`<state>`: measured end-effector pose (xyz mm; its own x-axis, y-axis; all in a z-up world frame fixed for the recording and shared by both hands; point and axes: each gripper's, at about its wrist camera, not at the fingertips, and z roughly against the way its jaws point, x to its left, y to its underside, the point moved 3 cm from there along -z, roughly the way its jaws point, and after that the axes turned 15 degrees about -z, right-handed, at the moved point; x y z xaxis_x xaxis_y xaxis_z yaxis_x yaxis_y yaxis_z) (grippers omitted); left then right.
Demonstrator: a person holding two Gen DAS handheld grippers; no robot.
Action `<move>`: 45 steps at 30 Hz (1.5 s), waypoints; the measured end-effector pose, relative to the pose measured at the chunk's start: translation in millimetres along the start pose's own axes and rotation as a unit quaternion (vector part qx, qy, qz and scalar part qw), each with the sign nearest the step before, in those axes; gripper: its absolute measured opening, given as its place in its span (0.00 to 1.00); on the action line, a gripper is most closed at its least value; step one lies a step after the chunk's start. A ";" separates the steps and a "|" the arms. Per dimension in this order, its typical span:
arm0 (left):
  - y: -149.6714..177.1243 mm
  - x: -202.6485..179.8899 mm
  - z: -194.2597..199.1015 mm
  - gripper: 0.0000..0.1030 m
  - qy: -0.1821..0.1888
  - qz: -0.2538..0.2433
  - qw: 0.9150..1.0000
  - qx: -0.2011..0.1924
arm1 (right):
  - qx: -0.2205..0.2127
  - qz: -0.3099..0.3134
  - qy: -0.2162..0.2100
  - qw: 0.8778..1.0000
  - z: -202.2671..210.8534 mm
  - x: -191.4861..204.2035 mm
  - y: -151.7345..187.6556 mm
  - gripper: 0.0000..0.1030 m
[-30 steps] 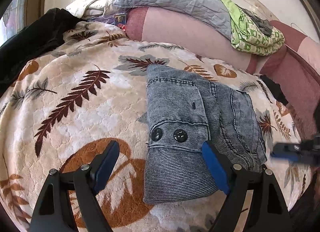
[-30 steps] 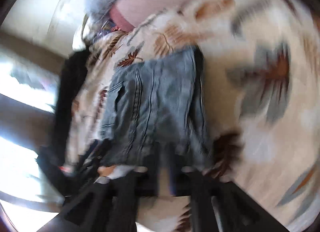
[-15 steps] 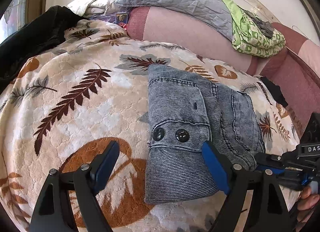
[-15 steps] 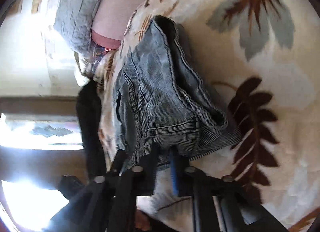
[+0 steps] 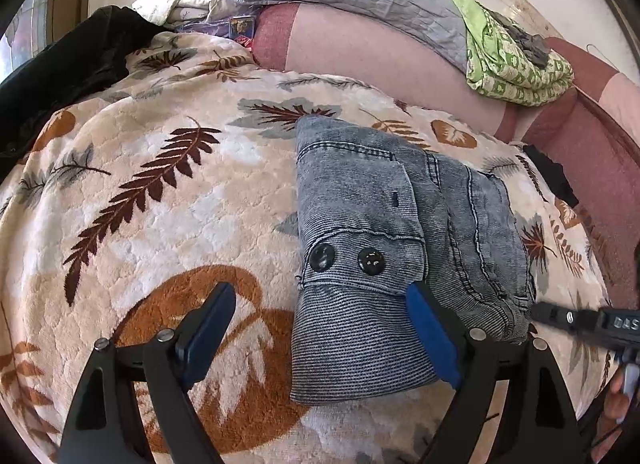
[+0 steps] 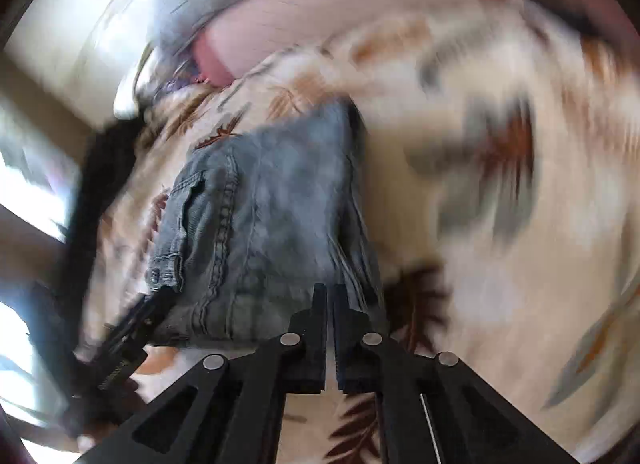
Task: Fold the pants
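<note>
Left gripper [image 5: 320,328] fingers wide apart, holding nothing, hanging over near edge of folded denim pants [image 5: 392,248] on leaf blanket [image 5: 160,223]. Right gripper [image 6: 330,292] fingers pinched together, empty, beside pants' near right corner. Pants run away from both.

Your right tool [image 6: 330,296] sits with jaws together at the near edge of the folded pants [image 6: 260,223] on the leaf-print blanket [image 6: 520,264].
</note>
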<state>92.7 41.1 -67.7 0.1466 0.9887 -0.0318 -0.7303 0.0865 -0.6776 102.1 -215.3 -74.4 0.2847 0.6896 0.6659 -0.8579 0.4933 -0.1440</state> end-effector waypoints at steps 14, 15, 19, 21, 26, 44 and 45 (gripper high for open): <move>0.5 -0.3 -1.0 0.85 0.003 -0.001 1.000 0.001 | 0.042 -0.134 -0.091 0.986 -17.3 -8.3 -0.7 0.14; 0.6 -0.9 -1.1 0.85 0.002 -0.002 1.000 0.001 | 0.031 -0.098 -0.073 0.992 -11.1 2.1 -0.3 0.11; -1.0 -5.7 0.7 0.85 0.001 -0.014 1.000 -0.001 | -0.039 0.037 -0.010 0.999 10.4 46.1 1.7 0.10; -4.5 -7.0 12.2 0.85 -0.016 -0.022 0.999 -0.024 | -0.081 0.118 0.040 0.989 16.3 67.6 10.6 0.10; -6.6 -5.2 13.0 0.85 -0.051 -0.032 0.998 -0.024 | -0.040 0.097 0.094 0.990 -23.9 19.7 6.5 0.11; -0.1 -7.1 -0.6 0.87 -0.071 -0.053 0.996 0.008 | -0.048 0.119 0.097 0.987 -20.3 45.7 -10.9 0.32; 0.0 -7.3 -1.4 0.87 -0.064 -0.052 0.997 0.010 | -0.028 0.107 0.111 0.988 -31.1 30.4 -11.7 0.25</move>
<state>92.5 33.7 -68.4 0.1358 0.9818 0.1327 -0.7294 0.1897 -0.6573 134.1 -183.6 -75.2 0.1918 0.8774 0.4398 -0.8853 0.3481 -0.3084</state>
